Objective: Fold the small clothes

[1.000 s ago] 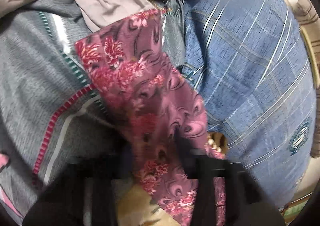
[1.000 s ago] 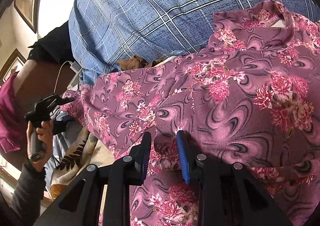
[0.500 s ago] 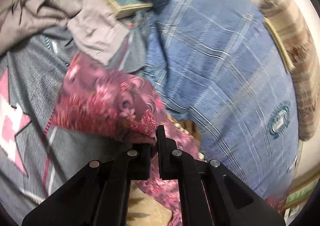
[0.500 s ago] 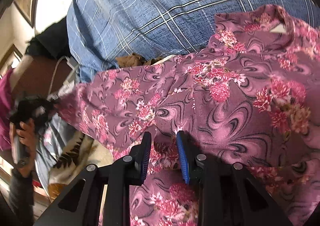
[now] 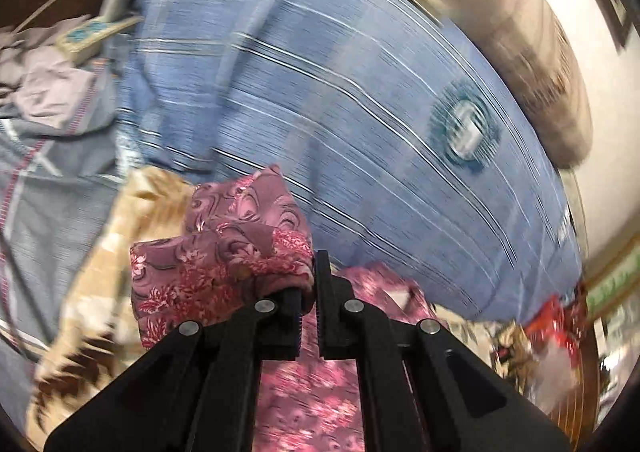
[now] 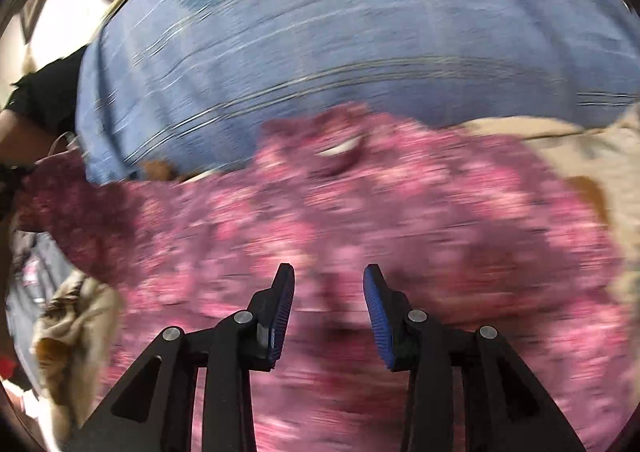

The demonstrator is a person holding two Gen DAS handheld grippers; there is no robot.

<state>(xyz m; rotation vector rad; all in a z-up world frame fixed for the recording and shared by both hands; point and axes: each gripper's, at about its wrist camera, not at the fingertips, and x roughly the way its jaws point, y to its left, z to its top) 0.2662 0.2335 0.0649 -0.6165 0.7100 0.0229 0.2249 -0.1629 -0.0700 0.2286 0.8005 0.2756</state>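
Note:
A pink floral garment (image 6: 400,220) lies spread on the bed, blurred by motion in the right wrist view. My left gripper (image 5: 310,284) is shut on a bunched fold of this garment (image 5: 224,252) and holds it lifted above the rest of the cloth. My right gripper (image 6: 329,280) hovers low over the garment's middle. Its jaws are opening and stand apart, with no cloth pinched between the blue pads (image 6: 282,308).
A big blue checked cushion (image 5: 340,92) fills the far side, with a brown striped pillow (image 5: 520,32) behind it. A beige leaf-print sheet (image 5: 100,252) lies under the garment. Grey clothes (image 5: 48,172) and a charger with cable (image 5: 92,32) sit at left, a red packet (image 5: 552,324) at right.
The left gripper rose and carried the pinched fold across, away from the grey clothes. The right gripper's jaws spread apart, let go of the cloth and swung over the garment.

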